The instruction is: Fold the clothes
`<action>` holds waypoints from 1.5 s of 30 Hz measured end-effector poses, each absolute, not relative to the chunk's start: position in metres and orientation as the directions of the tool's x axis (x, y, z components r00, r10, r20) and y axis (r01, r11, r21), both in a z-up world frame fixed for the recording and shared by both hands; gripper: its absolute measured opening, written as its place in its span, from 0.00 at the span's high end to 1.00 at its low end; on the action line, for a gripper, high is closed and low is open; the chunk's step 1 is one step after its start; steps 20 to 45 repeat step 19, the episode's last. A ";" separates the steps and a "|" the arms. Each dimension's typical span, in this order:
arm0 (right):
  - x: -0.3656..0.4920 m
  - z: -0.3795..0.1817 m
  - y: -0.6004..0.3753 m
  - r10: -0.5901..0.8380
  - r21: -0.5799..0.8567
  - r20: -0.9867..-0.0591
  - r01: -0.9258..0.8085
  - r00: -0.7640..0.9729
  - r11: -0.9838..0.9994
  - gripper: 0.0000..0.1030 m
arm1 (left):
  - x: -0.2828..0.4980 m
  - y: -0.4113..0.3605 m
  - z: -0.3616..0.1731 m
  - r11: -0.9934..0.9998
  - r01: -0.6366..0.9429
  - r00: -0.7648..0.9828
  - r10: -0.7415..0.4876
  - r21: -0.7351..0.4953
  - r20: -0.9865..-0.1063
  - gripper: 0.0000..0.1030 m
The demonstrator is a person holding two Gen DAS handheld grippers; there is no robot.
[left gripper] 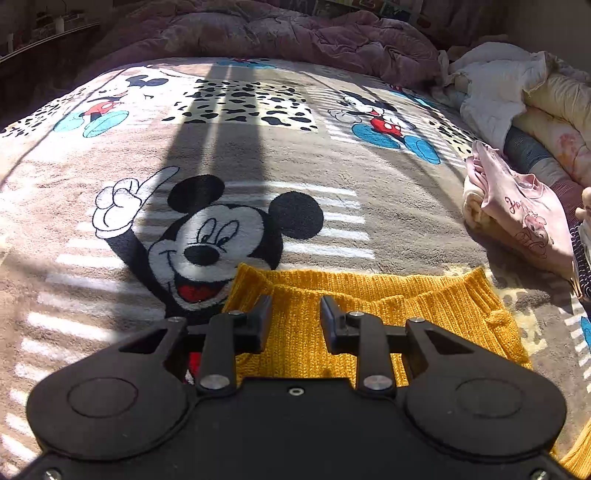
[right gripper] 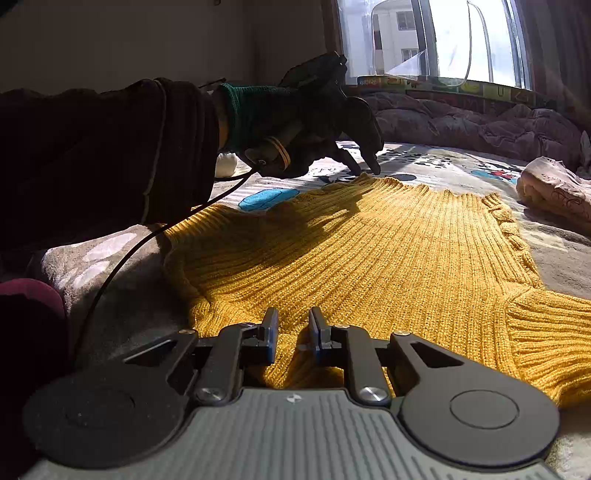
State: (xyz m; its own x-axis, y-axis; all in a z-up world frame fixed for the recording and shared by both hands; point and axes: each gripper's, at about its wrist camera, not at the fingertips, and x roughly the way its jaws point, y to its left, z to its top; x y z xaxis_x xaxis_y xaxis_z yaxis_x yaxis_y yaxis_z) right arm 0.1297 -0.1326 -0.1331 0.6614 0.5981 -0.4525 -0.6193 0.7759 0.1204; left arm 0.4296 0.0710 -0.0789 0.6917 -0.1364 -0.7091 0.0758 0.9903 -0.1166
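A mustard-yellow knit sweater [right gripper: 388, 251] lies flat on a Mickey Mouse blanket [left gripper: 258, 158]. In the left wrist view the sweater's far edge [left gripper: 369, 295] lies under my left gripper [left gripper: 295, 306], whose jaws are apart with nothing between them. In the right wrist view my right gripper [right gripper: 293, 321] hovers just over the sweater's near edge, jaws a little apart and empty. The same view shows my left gripper [right gripper: 369, 168] held by a gloved hand, tips down at the sweater's far edge.
A folded pink garment [left gripper: 524, 214] lies on the blanket to the right, also in the right wrist view [right gripper: 554, 188]. White and cream bedding [left gripper: 517, 85] is piled at the far right. A purple quilt [left gripper: 277, 33] runs along the back. A window [right gripper: 436, 40] is behind.
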 end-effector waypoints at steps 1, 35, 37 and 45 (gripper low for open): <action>0.129 -0.132 -0.133 0.599 0.120 -0.452 -0.621 0.661 0.775 0.80 | 0.416 0.066 -0.076 0.992 0.086 0.701 -0.126 -0.093 -0.702 0.74; 0.109 -0.119 -0.188 0.393 0.002 -0.395 -0.427 0.830 0.904 0.76 | 0.154 0.022 -0.107 0.992 0.105 0.771 -0.124 -0.068 -0.625 0.53; 0.109 -0.119 -0.188 0.393 0.002 -0.395 -0.427 0.830 0.904 0.76 | 0.154 0.022 -0.107 0.992 0.105 0.771 -0.124 -0.068 -0.625 0.53; 0.109 -0.119 -0.188 0.393 0.002 -0.395 -0.427 0.830 0.904 0.76 | 0.154 0.022 -0.107 0.992 0.105 0.771 -0.124 -0.068 -0.625 0.53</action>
